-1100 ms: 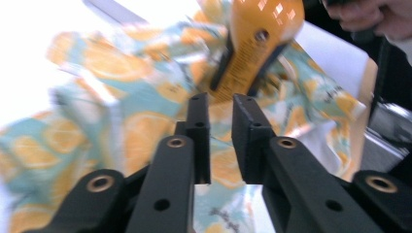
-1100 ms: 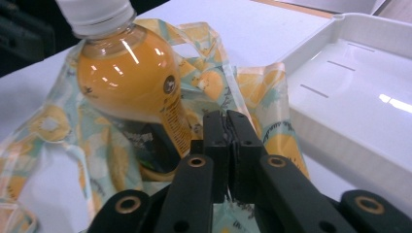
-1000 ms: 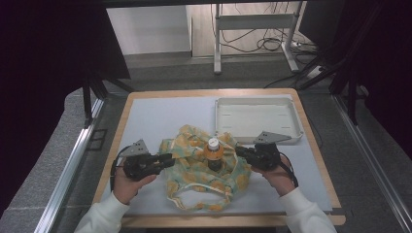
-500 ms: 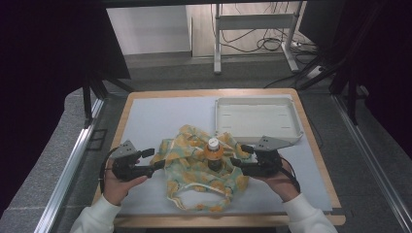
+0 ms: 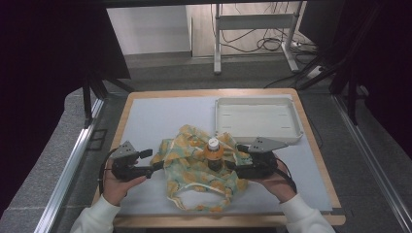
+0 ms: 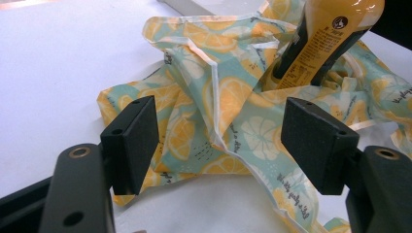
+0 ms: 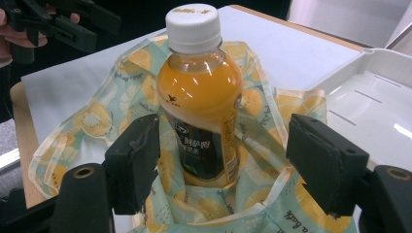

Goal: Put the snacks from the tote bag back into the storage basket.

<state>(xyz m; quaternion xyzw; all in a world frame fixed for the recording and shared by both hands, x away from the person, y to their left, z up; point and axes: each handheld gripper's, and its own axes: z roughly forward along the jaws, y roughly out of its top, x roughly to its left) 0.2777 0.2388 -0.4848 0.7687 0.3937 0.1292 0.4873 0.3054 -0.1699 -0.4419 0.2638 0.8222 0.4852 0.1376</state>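
Note:
A bottle of orange juice [image 5: 213,153] with a white cap stands upright in a cloth bag [image 5: 194,174] printed with orange slices, mid-table. My left gripper [image 5: 159,166] lies at the bag's left edge. Its jaws have just been opening. In the left gripper view it [image 6: 223,141] is open, with the bag [image 6: 233,97] lying loose between and beyond the pads and the bottle [image 6: 325,39] farther off. My right gripper [image 5: 228,167] is at the bottle's right. Its jaws have just been opening too. It [image 7: 228,162] is open, and the bottle [image 7: 201,97] stands just past the pads, untouched.
A white tray [image 5: 257,103] sits at the back right of the table, close behind the bag, and appears as a white tray [image 7: 369,97] in the right gripper view. Bare white mat lies left of and behind the bag. The table's wooden edge runs all round.
Both pairs of jaws have opened and let go of the bag's fabric, which has settled around the bottle. The left gripper has drawn back slightly to the left.

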